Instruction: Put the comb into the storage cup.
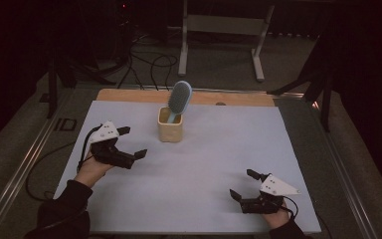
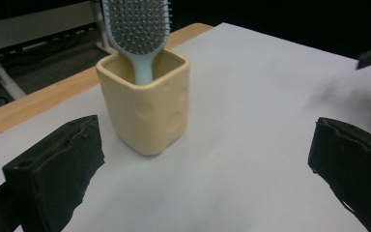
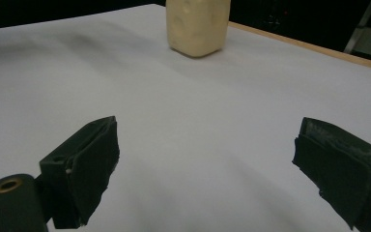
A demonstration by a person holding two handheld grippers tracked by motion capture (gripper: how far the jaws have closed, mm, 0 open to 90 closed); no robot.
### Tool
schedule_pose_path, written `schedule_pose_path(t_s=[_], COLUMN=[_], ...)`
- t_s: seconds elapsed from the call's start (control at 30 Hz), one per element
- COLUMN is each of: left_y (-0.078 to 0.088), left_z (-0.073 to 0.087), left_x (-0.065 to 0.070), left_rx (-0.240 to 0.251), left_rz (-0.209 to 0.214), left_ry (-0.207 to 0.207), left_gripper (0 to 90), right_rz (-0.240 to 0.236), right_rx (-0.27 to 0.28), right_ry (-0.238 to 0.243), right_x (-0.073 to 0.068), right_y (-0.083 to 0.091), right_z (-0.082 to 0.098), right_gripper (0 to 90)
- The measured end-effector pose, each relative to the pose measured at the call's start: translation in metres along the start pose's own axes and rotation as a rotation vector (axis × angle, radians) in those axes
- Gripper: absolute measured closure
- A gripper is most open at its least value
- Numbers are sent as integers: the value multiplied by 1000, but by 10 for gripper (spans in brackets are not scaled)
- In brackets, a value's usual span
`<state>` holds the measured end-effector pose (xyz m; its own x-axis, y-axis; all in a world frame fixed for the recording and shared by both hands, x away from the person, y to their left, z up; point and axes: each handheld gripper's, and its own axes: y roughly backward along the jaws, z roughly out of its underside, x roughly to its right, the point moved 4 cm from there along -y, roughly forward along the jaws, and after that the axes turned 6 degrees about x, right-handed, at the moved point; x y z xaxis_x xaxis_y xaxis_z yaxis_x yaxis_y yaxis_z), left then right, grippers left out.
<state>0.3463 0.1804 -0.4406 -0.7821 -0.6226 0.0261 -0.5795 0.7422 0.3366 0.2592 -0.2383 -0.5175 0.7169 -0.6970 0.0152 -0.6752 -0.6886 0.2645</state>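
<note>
Hairbrush (image 1: pixel 179 95) stands handle-down in the yellow cup (image 1: pixel 170 130), head leaning out over the rim toward the far right. Cup sits upright on the white sheet (image 1: pixel 204 164), toward the far-middle of the table, near the wooden edge (image 1: pixel 129 95).

Left gripper (image 1: pixel 132 143): jaws wide apart, nothing held, just left of the cup and aimed at it. Right gripper (image 1: pixel 242 184): jaws wide too, empty, near the front right, well apart from the cup.

Risks, my read:
- Cup looks tall and narrow, with the brush head high above the rim. Probably top-heavy; a sideways knock from the left jaws could tip it.
- Pulling the brush at an angle could drag the handle on the rim and lift or topple the cup, unless the other gripper steadies it.
- Sheet may slip or wrinkle under a push.

Around: nothing else on the sheet, so both paths to the cup are free. Beyond the table, cables (image 1: pixel 149 64) and a white stand (image 1: pixel 221 30) on the floor, out of the way.
</note>
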Motion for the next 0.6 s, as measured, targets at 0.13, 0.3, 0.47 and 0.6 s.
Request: schedule_pose_path(t_s=[0.13,0.3,0.47,0.6], left_y=[9,20,28,34], left_z=[6,15,24,31], left_x=[3,5,8,12], left_rx=[9,6,4,3], left_rz=[0,-8,-10,-7], left_ry=[0,3,9,15], left_gripper=[0,0,0,0], right_rz=[-1,-1,-3,-3], right_rx=[-2,-1,-4,-5], right_ry=[5,4,6,4], right_x=[0,0,-1,-1], right_y=[0,-1,-2,-2], right_z=[0,0,0,0], right_gripper=[87,87,87,87])
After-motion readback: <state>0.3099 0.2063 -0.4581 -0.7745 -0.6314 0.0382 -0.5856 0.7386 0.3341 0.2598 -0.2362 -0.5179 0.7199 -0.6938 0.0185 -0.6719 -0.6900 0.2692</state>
